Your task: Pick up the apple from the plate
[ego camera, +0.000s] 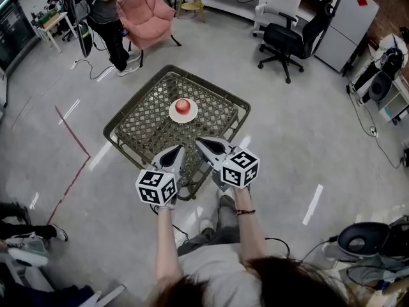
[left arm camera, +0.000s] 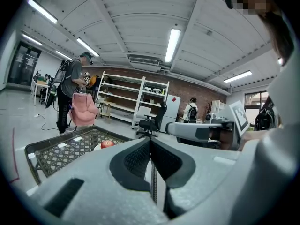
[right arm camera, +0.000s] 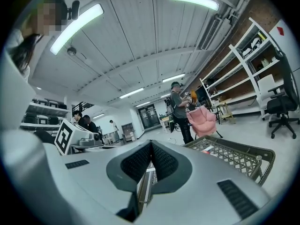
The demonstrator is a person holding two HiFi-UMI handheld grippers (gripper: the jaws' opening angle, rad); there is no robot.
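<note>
A red apple point(ego camera: 183, 105) sits on a small white plate point(ego camera: 174, 114) in the middle of a low wire-mesh table point(ego camera: 144, 123). My left gripper point(ego camera: 178, 150) hovers at the table's near edge, shut and empty. Beside it on the right, my right gripper point(ego camera: 199, 142) is also shut with nothing between its jaws. Both tips point toward the plate and stay well short of it. In the left gripper view the apple point(left arm camera: 107, 144) shows past the shut jaws, left of the tip point(left arm camera: 150, 140). The right gripper view shows only the table's mesh rim point(right arm camera: 234, 154) beyond its tip point(right arm camera: 150, 143).
A person point(ego camera: 107, 19) stands by a pink armchair point(ego camera: 147, 13) behind the table. A black office chair point(ego camera: 287, 42) is at the back right. Shelving lines the far wall. Cables and equipment lie on the floor at the right.
</note>
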